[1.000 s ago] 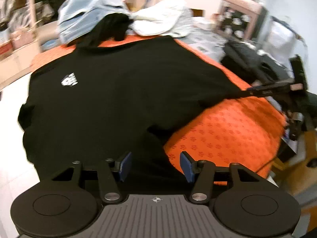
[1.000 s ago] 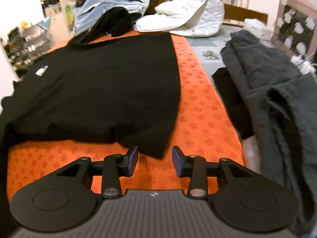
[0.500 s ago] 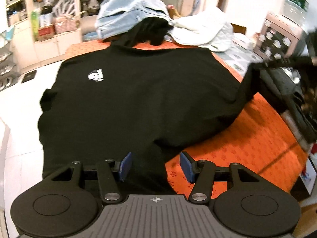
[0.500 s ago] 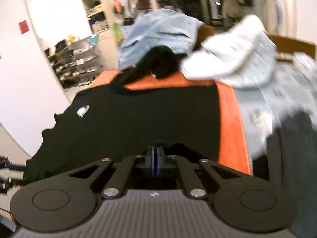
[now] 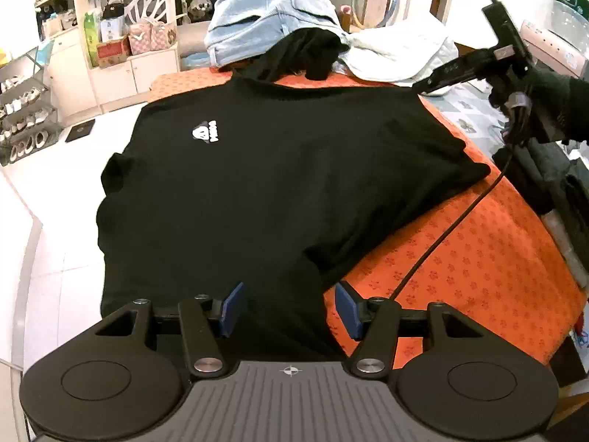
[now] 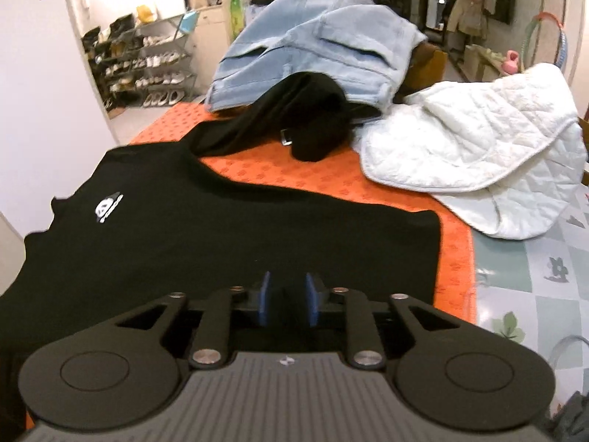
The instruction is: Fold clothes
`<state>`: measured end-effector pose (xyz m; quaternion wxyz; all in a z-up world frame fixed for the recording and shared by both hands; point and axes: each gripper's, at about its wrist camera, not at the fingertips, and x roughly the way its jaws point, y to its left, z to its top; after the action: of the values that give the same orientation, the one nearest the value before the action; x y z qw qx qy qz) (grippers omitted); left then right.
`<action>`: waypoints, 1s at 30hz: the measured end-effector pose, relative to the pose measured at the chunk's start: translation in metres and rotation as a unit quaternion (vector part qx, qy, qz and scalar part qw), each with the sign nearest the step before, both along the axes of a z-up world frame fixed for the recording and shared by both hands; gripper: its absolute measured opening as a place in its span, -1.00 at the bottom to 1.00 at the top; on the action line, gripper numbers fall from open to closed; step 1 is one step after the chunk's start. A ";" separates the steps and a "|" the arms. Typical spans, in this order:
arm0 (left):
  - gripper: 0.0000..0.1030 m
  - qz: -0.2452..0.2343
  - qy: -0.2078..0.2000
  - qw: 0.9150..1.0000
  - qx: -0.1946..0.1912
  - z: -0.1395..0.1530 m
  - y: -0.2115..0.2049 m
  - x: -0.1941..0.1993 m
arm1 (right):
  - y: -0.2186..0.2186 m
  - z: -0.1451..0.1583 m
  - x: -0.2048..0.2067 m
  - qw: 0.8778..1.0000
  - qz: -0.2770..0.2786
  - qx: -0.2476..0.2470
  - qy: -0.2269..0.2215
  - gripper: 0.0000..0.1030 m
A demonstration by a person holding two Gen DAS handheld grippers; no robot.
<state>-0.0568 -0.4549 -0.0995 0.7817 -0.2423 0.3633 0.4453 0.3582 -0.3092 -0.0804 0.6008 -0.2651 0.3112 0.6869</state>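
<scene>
On the orange worktop (image 5: 478,258), the black shirt's (image 5: 276,184) side lay newly folded inward; right hand-held gripper (image 6: 287,304) was opening, empty, left hand-held gripper (image 5: 289,309) open, ready for another fold.

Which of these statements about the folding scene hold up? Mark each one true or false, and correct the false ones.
1. The black T-shirt lies on an orange cloth. True.
2. The shirt's small logo is red. False: it is white.
3. The left gripper is clamped on a sock. False: its jaws stand apart, nothing pinched.
4. Light blue jeans are piled beyond the shirt. True.
5. The white quilted item covers the shirt. False: it lies apart, beside it.
</scene>
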 end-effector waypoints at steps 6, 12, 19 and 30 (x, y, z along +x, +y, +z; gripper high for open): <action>0.12 -0.003 -0.001 1.000 -0.010 -0.008 0.002 0.009 | -0.024 -0.005 0.023 0.999 0.010 -0.029 0.010 -0.42; 0.13 0.008 0.000 1.000 -0.028 -0.017 0.009 0.014 | -0.028 -0.031 0.020 0.996 0.048 -0.078 0.022 -0.42; 0.13 0.013 0.009 0.999 -0.041 -0.024 0.011 0.016 | -0.001 -0.054 0.011 0.991 0.067 -0.109 0.028 -0.19; 0.13 0.013 0.023 0.999 -0.034 -0.027 0.008 0.021 | 0.009 -0.061 0.009 0.987 0.074 -0.133 0.051 -0.88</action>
<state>-0.0363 -0.4468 -0.1262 0.7583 -0.2630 0.3932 0.4486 0.3675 -0.2999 -0.1416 0.4910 -0.3294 0.4096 0.6947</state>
